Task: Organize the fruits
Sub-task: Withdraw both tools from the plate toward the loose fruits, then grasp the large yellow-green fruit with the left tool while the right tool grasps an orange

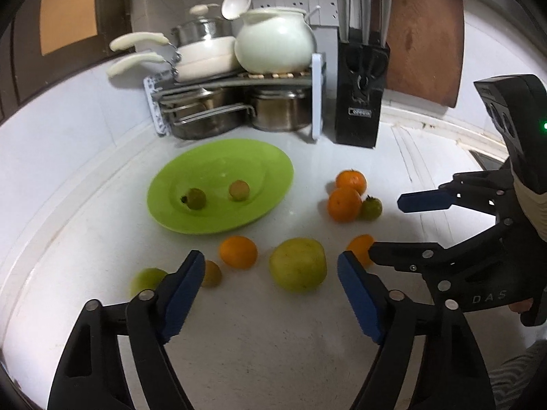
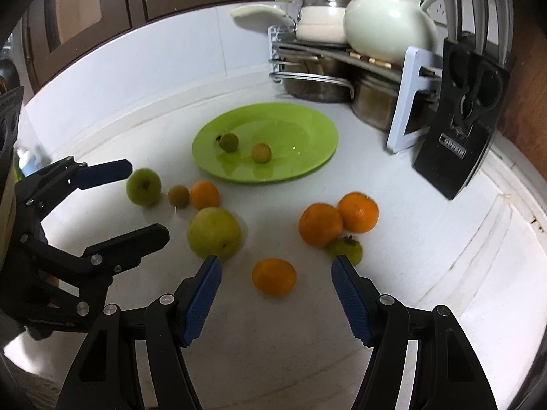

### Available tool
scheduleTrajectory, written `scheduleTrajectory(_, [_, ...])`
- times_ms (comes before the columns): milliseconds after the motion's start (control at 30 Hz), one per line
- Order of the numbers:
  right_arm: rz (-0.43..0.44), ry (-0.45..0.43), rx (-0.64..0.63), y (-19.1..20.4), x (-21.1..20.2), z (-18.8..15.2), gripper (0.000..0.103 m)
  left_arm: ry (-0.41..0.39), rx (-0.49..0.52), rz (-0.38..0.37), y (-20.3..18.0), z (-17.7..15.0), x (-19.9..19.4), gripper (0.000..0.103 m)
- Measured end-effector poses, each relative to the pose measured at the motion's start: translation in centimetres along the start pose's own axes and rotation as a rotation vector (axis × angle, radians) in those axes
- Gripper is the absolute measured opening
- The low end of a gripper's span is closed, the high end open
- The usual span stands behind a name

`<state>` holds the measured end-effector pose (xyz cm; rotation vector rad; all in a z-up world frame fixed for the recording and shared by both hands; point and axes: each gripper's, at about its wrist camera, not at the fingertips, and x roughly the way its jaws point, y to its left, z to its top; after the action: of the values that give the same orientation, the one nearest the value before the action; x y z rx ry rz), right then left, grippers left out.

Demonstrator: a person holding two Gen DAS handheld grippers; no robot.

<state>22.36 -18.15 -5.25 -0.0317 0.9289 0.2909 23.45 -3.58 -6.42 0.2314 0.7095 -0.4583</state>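
A green plate (image 1: pixel 273 167) (image 2: pixel 307 126) on the white counter holds two small greenish fruits (image 1: pixel 195 199) (image 2: pixel 228 142). Several fruits lie loose in front of it. A big yellow-green apple (image 1: pixel 298 263) (image 2: pixel 213 233) lies just beyond my open, empty left gripper (image 1: pixel 271 266). Beside it are an orange (image 1: pixel 238 252) and a small fruit (image 1: pixel 211 273). A green apple (image 1: pixel 147 280) (image 2: pixel 144 187) is at the left. My open, empty right gripper (image 2: pixel 275 264) has an orange (image 2: pixel 274 276) between its fingertips. Two oranges (image 2: pixel 338 218) and a green fruit (image 2: pixel 345 247) lie beyond it.
A dish rack (image 1: pixel 239 82) with pots, a white teapot (image 1: pixel 273 44) and pans stands at the back. A black knife block (image 1: pixel 360 92) (image 2: pixel 461 130) stands to its right, with a wooden board (image 1: pixel 424 37) behind. The counter's raised edge curves around the left.
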Motion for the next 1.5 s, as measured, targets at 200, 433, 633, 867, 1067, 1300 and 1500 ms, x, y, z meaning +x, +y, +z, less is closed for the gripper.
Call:
scheduleTrajectory(200, [0.032,0.045,0.014,-0.3,1.7,-0.5,0.063,0.019,0.007,-0.051,-0.3,-0.3,1.4,0.077])
scheduleTrajectory(433, [0.046,0.085,0.011,-0.5,3.0,-0.7,0.057,0.053,0.005,-0.094,-0.3,-0.6,3.0,0.070])
scheduleTrajectory(633, [0.049,0.108,0.008,-0.6,3.8,-0.8,0.052,0.075,-0.009,-0.107,-0.2,-0.5,4.2,0.065])
scheduleTrajectory(867, [0.048,0.119,0.016,-0.9,4.4,-0.7,0.047,0.097,-0.018,-0.118,-0.4,-0.5,5.1,0.062])
scheduleTrajectory(1067, [0.059,0.124,0.022,-0.9,4.7,-0.6,0.041,0.116,-0.030,-0.116,-0.4,-0.5,5.6,0.060])
scheduleTrajectory(1300, [0.058,0.124,0.029,-0.8,4.7,-0.7,0.037,0.132,-0.049,-0.108,-0.4,-0.5,5.7,0.048])
scheduleTrajectory(1500, [0.053,0.110,0.043,-1.1,4.0,-0.8,0.037,0.133,-0.067,-0.087,-0.5,-0.4,5.1,0.046])
